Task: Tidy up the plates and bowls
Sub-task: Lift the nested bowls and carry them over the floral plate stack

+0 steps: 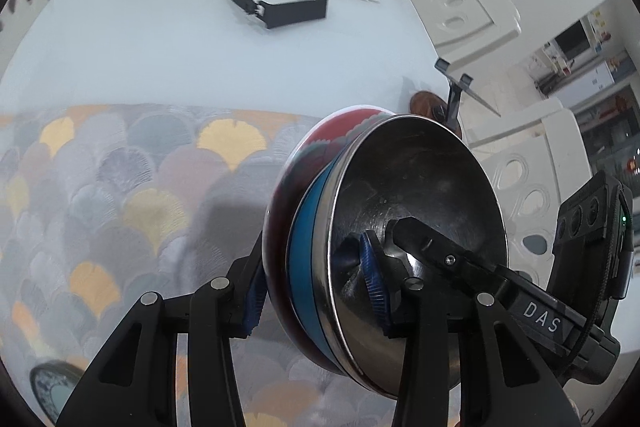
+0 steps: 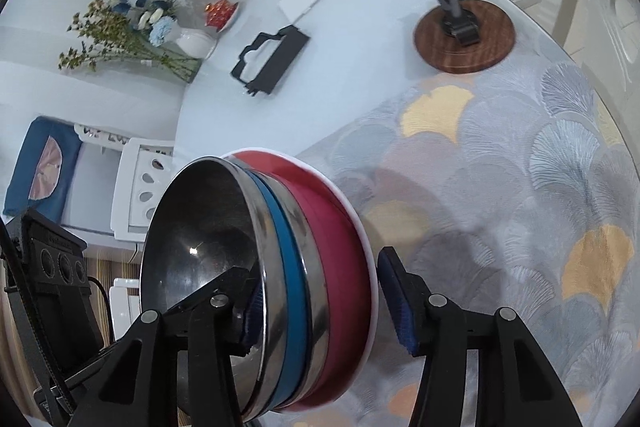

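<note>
Both jaws partly parted and clamping a tilted stack of bowls, left gripper pressing ribbed blue pads on its rim, right gripper gripping likewise, shiny steel bowl nesting over blue and glossy red ones, hanging above a leaf-patterned placemat

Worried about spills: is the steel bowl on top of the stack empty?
Empty, as far as visible: the steel bowl shows only bare, shiny metal inside, apart from tong tips gripping its rim.
</note>
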Demonstrator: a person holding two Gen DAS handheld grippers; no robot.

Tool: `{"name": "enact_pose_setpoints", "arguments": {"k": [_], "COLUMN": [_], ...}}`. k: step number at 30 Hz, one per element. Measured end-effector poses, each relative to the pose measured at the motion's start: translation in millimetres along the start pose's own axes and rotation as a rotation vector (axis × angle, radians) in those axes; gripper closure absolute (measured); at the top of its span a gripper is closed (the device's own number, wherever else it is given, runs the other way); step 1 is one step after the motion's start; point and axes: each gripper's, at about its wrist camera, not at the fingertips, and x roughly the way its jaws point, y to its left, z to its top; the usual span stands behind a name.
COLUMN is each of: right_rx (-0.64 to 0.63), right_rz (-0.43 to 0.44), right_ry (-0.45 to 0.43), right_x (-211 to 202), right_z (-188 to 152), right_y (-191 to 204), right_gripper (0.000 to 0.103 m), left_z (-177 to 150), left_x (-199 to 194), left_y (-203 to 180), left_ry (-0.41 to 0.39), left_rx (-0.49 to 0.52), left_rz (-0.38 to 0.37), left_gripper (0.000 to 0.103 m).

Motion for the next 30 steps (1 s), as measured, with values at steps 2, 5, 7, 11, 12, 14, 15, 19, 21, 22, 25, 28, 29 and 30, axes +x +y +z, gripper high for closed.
{"name": "enact_pose_setpoints", "arguments": {"k": [2,5,7,11,12,14,15,19,21,22,25,28,29,30], "right_rx": [-0.013,-0.024,-0.034,-0.045,-0.045,-0.046,-0.050,-0.063,-0.064,-0.066,-0.073,-0.082,-0.084,-0.089], "right_rz": [0.003,0.013,0.015,0.011,0.012,0.012,0.010,0.002,0.000,0.000,0.004,0.009,0.009,0.011], "right_ry": [0.000,0.000,0.000,0.003,0.001,-0.004,-0.005,-0.004,0.000,0.005,0.015,0.027,0.030,0.035], "right_x": [-2.8,-6.9,-9.0,-12.9,-14.0,-16.7,-17.7,-18.3,-16.7,-15.2,-9.5,-3.2,-1.9,1.0], "right_z": [-3.1,-8.8,-13.5,-25.7,-28.1,-35.1,-39.8,-58.0,-68.1,-73.4,-88.3,-104.2,-108.1,-114.8], "right_y": [12.8,28.7,39.5,63.2,66.1,76.4,83.9,105.1,115.0,120.3,135.3,152.8,156.6,163.6], "right_gripper": [0.051,0.051,0.051,0.051,0.051,0.051,0.051,0.051,0.051,0.051,0.051,0.051,0.051,0.051], "left_z": [-3.0,-7.8,-10.1,-17.6,-20.8,-25.7,-29.0,-38.2,-43.2,-46.4,-55.3,-64.2,-67.0,-70.7], "left_x": [-8.1,-25.4,-34.4,-54.0,-60.4,-68.9,-74.7,-90.5,-99.4,-104.6,-117.5,-128.8,-132.2,-136.0], "left_y": [3.5,12.0,17.2,31.2,36.0,42.6,47.1,62.0,71.5,77.6,95.8,115.8,122.2,129.7], "left_ry": [-0.009,-0.029,-0.037,-0.046,-0.050,-0.055,-0.057,-0.057,-0.058,-0.059,-0.064,-0.069,-0.069,-0.070], "left_rx": [-0.011,-0.030,-0.040,-0.056,-0.062,-0.070,-0.074,-0.087,-0.090,-0.093,-0.106,-0.123,-0.128,-0.133], "left_rz": [0.000,0.000,-0.002,-0.008,-0.012,-0.018,-0.020,-0.020,-0.016,-0.012,-0.008,-0.012,-0.013,-0.015], "left_gripper": [0.064,0.064,0.064,0.064,0.064,0.064,0.064,0.064,0.064,0.064,0.064,0.064,0.064,0.064]}}
